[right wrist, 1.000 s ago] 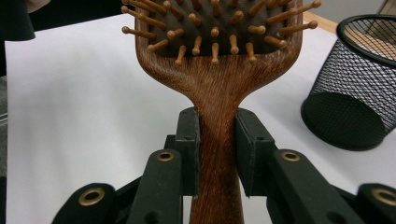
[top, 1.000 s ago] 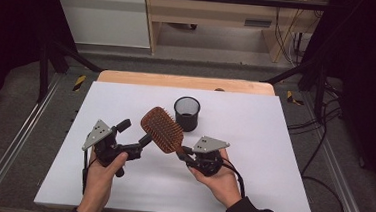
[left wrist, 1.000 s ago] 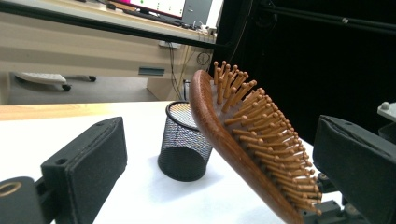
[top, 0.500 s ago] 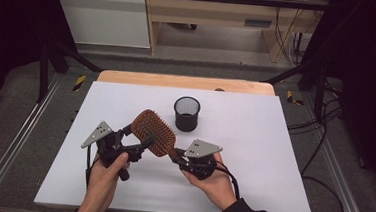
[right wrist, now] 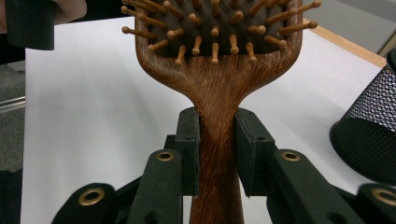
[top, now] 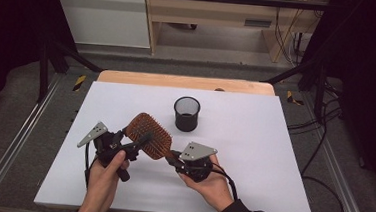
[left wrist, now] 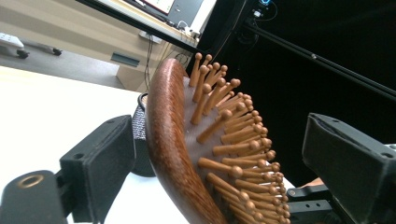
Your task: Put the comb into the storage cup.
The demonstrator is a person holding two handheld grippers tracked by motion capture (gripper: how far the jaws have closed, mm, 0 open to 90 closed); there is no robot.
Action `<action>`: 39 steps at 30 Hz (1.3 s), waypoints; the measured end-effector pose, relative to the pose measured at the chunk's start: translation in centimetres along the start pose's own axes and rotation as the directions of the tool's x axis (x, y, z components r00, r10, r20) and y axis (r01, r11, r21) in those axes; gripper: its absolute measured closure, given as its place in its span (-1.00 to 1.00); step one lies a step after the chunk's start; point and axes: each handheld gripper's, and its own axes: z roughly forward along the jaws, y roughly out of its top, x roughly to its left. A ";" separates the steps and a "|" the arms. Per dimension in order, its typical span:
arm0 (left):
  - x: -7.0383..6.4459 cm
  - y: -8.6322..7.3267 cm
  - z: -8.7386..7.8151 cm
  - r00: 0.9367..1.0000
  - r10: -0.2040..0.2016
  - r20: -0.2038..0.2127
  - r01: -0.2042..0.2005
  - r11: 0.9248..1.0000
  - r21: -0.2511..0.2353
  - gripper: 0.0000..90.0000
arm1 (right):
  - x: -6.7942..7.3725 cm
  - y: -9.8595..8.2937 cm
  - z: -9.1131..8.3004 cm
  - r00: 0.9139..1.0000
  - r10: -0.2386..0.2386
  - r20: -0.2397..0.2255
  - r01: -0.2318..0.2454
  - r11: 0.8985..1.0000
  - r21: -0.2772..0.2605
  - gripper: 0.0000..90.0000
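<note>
One wooden hairbrush (top: 147,141), handle pinched by the right gripper (top: 174,159). Left gripper (top: 140,144) jaws spread around its head. One mesh cup (top: 187,114) at 1 o'clock.

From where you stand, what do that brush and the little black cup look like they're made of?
The hairbrush looks like reddish-brown wood with a smooth finish: fine grain runs along its handle, and its round-tipped pins appear wooden too, set in a dark pad, maybe rubber. The black cup seems to be wire mesh, probably metal, with a matte finish: tiny holes show in its wall.
</note>
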 end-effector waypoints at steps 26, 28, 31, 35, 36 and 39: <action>0.4 -0.4 -0.2 0.994 -0.106 0.020 0.106 0.994 -0.008 -0.16 | 0.7 -0.1 0.4 1.000 -0.001 0.002 0.001 1.000 -0.007 0.62; 0.4 -0.4 -0.2 0.994 -0.106 0.018 0.106 0.994 -0.011 -0.15 | 0.8 0.0 0.5 1.000 -0.002 0.004 0.002 1.000 -0.007 0.62; 0.4 -0.5 -0.2 0.994 -0.107 0.008 0.107 0.994 -0.008 -0.14 | 0.8 -0.1 0.5 1.000 -0.001 0.003 0.001 1.000 -0.003 0.62; 0.5 -0.6 -0.3 0.991 -0.132 0.023 0.133 0.991 -0.024 -0.06 | 0.8 -0.1 0.5 1.000 0.006 -0.002 -0.006 1.000 -0.004 0.62; 0.5 -0.5 -0.4 0.990 -0.136 0.028 0.137 0.990 -0.028 -0.04 | 0.9 0.0 0.5 1.000 0.005 -0.001 -0.005 1.000 -0.006 0.62; 0.5 -0.5 -0.5 0.990 -0.137 0.029 0.138 0.990 -0.029 0.02 | 1.0 0.0 0.5 1.000 0.004 0.002 -0.004 1.000 -0.006 0.62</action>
